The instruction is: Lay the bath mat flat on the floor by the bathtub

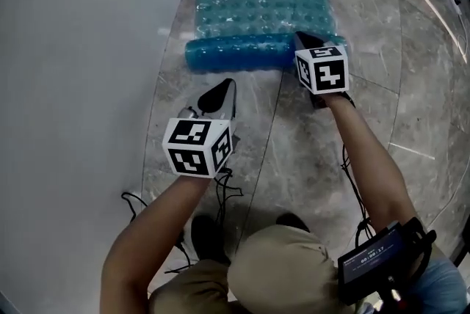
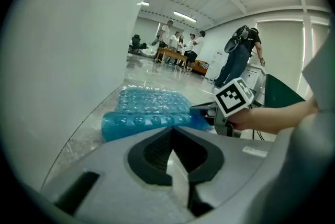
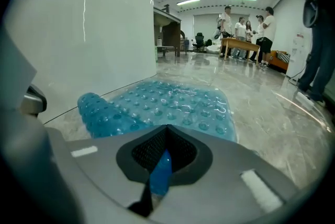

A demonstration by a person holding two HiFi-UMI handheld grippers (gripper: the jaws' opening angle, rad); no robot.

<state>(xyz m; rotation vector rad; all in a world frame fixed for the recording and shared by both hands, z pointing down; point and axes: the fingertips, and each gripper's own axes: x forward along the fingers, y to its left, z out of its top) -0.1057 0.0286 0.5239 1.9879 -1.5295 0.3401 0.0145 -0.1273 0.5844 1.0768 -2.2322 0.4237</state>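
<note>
The blue, bubbled bath mat (image 1: 257, 4) lies on the grey marble floor beside the white bathtub (image 1: 73, 48). Its near edge is curled over into a roll (image 1: 235, 53). My right gripper (image 1: 302, 37) is shut on the right end of that roll; in the right gripper view a strip of blue mat (image 3: 159, 173) shows between the closed jaws, with the rest of the mat (image 3: 172, 105) spread beyond. My left gripper (image 1: 224, 87) is shut on nothing and hovers over bare floor, short of the roll's left half. The left gripper view shows its jaws (image 2: 171, 139) closed, and past them the mat (image 2: 152, 105).
The curved tub wall (image 3: 78, 40) runs along the mat's left side. Black cables (image 1: 228, 184) trail on the floor near the person's shoes (image 1: 209, 235). Several people stand around a table (image 3: 241, 42) far across the room. Marble floor stretches to the right of the mat.
</note>
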